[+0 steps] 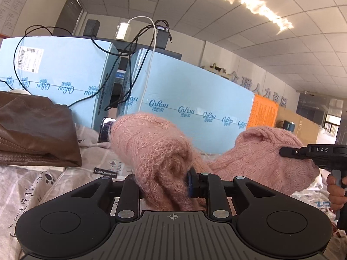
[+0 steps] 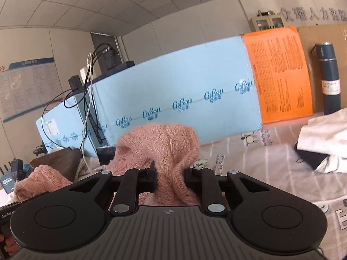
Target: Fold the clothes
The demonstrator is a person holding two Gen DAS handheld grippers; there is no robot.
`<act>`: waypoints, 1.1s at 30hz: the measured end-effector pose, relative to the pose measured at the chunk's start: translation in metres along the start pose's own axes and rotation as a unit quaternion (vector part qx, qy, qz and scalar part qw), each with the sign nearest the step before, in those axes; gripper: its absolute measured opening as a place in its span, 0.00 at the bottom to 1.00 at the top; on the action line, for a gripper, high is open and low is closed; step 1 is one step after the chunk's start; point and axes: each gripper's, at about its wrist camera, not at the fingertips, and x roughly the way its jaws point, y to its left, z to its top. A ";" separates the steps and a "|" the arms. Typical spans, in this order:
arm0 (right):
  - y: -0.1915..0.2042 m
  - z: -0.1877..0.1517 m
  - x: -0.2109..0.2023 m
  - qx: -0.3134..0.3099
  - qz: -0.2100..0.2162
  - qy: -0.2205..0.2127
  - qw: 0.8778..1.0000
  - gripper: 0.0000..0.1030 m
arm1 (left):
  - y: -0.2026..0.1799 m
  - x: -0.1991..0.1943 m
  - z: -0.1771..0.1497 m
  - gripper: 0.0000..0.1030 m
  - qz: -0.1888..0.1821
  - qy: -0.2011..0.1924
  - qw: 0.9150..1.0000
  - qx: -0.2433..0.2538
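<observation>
A fuzzy pink knit sweater [image 1: 151, 149] is lifted off the bed between both grippers. My left gripper [image 1: 164, 184] is shut on one bunched end of it, and the knit bulges up over the fingers. The sweater's other end [image 1: 266, 158] hangs at the right, where my right gripper [image 1: 288, 152] pinches it, held by a hand [image 1: 336, 192]. In the right wrist view my right gripper [image 2: 170, 178] is shut on a twisted fold of the pink sweater [image 2: 160, 145]. A further lump of the sweater [image 2: 41, 184] shows at the lower left.
A patterned bedsheet [image 2: 271, 173] covers the surface. A brown leather jacket [image 1: 36, 134] lies at the left. Light blue boxes [image 1: 190, 95] with dangling cables wall off the back. A white garment over something black [image 2: 321, 143] and a dark blue flask [image 2: 329, 78] stand at the right.
</observation>
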 end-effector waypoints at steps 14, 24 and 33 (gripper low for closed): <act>-0.050 -0.026 -0.020 0.023 -0.072 0.051 0.996 0.23 | 0.001 0.016 -0.006 0.82 0.088 0.061 0.990 0.086; -0.065 -0.027 0.006 0.037 -0.059 0.089 0.994 0.82 | -0.063 0.071 -0.028 0.96 -0.091 0.192 0.945 0.249; -0.072 -0.031 0.040 0.049 -0.047 0.133 0.989 0.51 | -0.019 0.078 -0.020 0.17 -0.051 0.204 0.969 0.127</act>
